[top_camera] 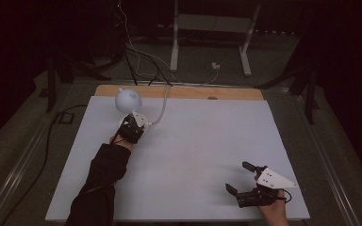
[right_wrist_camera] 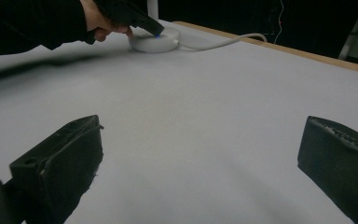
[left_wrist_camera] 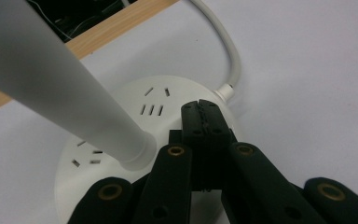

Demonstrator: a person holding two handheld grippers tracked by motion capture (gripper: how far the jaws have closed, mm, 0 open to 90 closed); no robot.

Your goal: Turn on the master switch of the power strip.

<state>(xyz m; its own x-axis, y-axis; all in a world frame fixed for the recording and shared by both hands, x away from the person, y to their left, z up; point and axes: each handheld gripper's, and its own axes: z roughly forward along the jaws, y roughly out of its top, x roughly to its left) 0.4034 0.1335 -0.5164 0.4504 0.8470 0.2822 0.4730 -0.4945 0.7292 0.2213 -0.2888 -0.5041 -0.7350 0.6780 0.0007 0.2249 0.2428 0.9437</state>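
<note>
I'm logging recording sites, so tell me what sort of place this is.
Probably a lab or studio set up for recordings: a white-topped table in a dark room, loose cables on the floor, a metal stand behind, and a round white lamp base with sockets.

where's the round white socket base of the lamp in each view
High view: the round white socket base sits upper left, under the left tongs.
Left gripper view: centre, beneath the shut tips.
Right gripper view: top, left of centre.
Shared landmark: the white cable leaving the base toward the wooden table edge.
</note>
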